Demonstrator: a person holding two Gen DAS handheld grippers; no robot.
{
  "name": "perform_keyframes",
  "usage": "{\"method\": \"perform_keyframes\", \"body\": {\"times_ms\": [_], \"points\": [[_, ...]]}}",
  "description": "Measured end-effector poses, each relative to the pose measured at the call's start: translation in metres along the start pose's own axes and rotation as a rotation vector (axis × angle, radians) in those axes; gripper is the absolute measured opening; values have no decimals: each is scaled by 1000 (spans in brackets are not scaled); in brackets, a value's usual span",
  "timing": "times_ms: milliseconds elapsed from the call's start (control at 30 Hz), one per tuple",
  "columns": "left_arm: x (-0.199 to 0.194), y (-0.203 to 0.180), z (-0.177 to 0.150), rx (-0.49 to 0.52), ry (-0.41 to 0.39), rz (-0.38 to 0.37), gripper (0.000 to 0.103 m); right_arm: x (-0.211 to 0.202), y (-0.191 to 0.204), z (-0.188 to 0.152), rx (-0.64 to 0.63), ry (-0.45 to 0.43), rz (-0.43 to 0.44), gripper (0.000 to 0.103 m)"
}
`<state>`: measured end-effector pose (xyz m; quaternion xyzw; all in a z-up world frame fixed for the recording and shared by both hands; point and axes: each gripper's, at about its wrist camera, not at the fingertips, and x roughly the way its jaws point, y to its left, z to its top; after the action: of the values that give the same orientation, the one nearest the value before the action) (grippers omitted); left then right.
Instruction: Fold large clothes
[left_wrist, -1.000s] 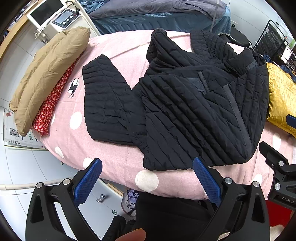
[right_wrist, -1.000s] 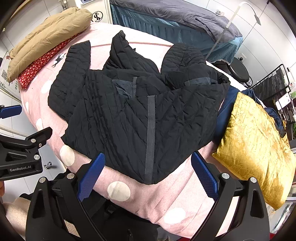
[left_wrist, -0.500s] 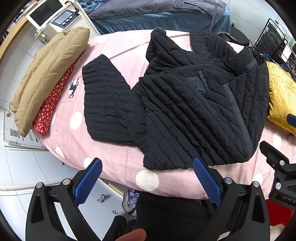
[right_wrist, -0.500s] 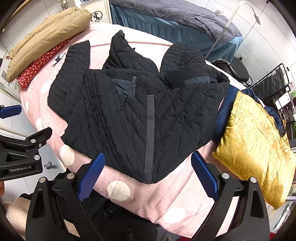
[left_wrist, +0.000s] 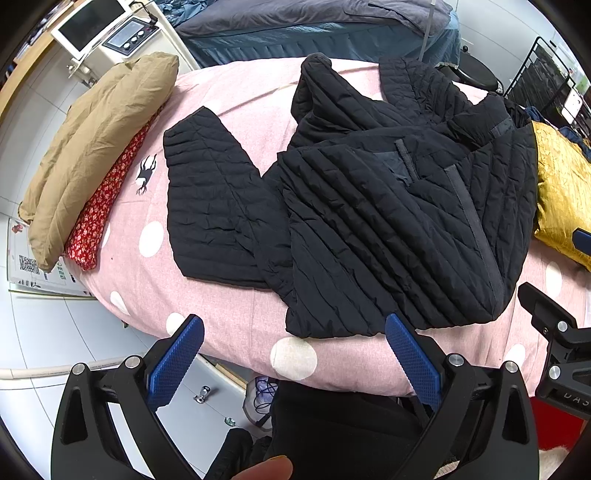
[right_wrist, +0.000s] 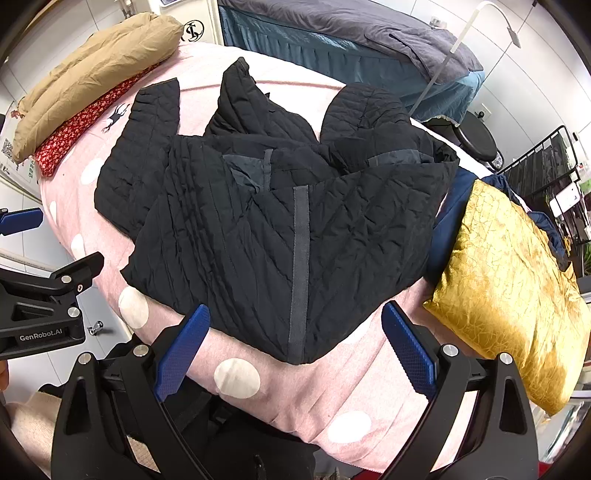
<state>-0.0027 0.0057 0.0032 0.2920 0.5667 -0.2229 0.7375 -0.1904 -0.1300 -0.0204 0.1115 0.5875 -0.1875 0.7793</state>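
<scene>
"GenRobot.AI" on left gripper (right_wrist: 40, 334); "DAS…" cut off on right gripper (left_wrist: 570, 397).

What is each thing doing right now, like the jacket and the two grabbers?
Jacket: spread on the bed, half folded, one sleeve lying out flat.
Left gripper: open, empty.
Right gripper: open, empty.
Gold cushion: lying beside the jacket.
Tan pillow: lying at the bed's edge.

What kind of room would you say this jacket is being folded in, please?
Most likely a bedroom: the black quilted jacket lies on a pink polka-dot bed cover, a second bed with grey bedding stands behind, and a tan pillow rests alongside.
</scene>
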Motion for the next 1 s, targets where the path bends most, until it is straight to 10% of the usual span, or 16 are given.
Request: {"method": "perform_keyframes", "body": {"times_ms": [1000], "points": [[4, -2, 1, 4, 10, -5, 97, 6, 2, -2, 1, 17, -3, 93]]}}
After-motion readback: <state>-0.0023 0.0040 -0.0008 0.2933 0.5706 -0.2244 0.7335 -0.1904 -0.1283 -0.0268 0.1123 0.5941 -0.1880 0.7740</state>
